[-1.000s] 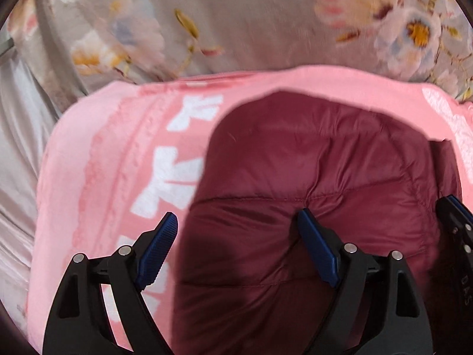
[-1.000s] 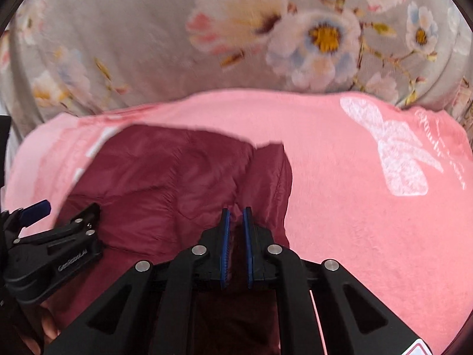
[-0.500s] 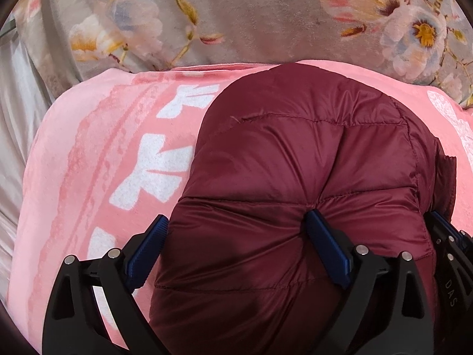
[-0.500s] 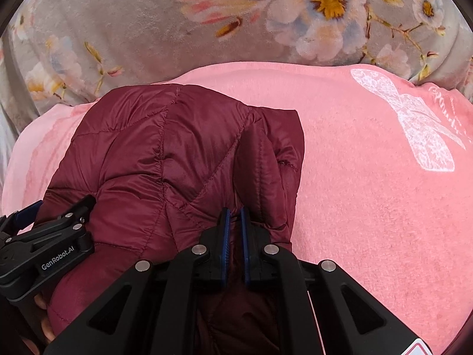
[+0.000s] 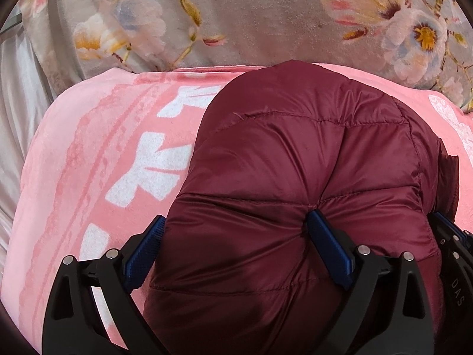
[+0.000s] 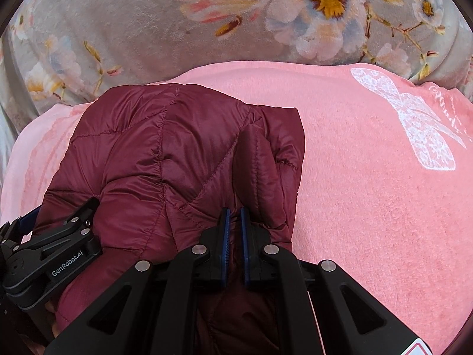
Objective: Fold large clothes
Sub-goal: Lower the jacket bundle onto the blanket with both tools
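Maroon quilted jacket (image 5: 295,177) lay bunched on a pink blanket (image 5: 88,177) with white prints, which covered a grey floral bedspread (image 5: 236,14). The left hand-held gripper (image 5: 233,236) stood spread wide over the jacket's near left part, its blue fingertips (image 5: 328,245) resting against the puffed fabric, one dug into a crease and the other at the jacket's left edge, without pinching it. The right hand-held gripper (image 6: 233,233) was clamped nearly closed on a fold of the jacket's right side, a thin ridge of maroon cloth caught between the pads. Both grippers sat close together at the jacket's near edge.
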Motion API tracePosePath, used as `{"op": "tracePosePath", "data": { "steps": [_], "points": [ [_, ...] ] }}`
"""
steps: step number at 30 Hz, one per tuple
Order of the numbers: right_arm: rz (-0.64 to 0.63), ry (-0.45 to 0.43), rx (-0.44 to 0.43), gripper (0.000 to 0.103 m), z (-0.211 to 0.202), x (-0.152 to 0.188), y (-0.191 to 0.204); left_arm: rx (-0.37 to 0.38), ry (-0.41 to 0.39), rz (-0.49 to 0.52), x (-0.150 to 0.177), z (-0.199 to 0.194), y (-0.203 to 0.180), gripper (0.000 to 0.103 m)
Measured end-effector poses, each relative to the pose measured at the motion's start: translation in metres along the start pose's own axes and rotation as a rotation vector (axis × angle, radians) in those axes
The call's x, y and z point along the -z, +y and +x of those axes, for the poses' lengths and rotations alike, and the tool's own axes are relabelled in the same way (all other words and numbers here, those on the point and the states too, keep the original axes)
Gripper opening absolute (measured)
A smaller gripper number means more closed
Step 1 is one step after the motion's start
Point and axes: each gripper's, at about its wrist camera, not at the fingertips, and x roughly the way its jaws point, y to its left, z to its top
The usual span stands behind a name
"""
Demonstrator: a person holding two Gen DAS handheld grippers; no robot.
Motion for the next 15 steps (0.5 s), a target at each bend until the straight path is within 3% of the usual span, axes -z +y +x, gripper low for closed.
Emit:
{"op": "tracePosePath", "data": {
  "steps": [11,15],
  "points": [
    [-0.011,-0.005,0.014,0.007,-0.007,-0.001,0.001,0.012,0.012,-0.003,-0.001,-0.001,0.002,0.093],
    [-0.025,-0.048,0.015,0.019,-0.047,0.004,0.006,0.038,0.045,0.007,0.001,-0.022,0.013,0.093]
  ]
}}
